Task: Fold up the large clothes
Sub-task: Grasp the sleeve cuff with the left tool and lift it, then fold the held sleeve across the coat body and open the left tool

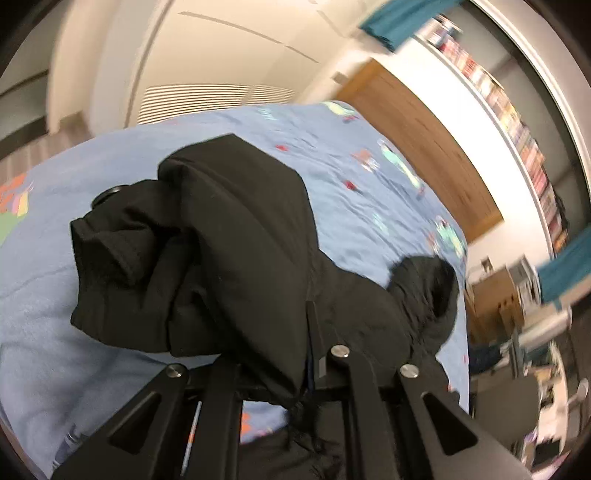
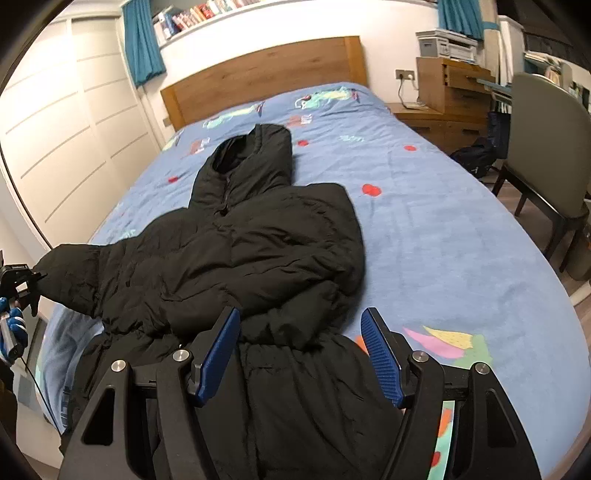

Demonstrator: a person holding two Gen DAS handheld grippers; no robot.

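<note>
We hold the black padded hooded jacket (image 2: 258, 236) by its left sleeve in our left claw (image 1: 314, 354), clamped shut on the fabric. Our right claw (image 2: 301, 354) hovers open above the hem on the blue bed (image 2: 461, 240). Folding has barely begun; both sleeves and body remain.

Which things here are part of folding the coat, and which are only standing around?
Part of the job:
- black coat
- left tool, shut on its sleeve
- right tool, open
- bed

Standing around:
- chair
- printer
- books
- curtains
</note>
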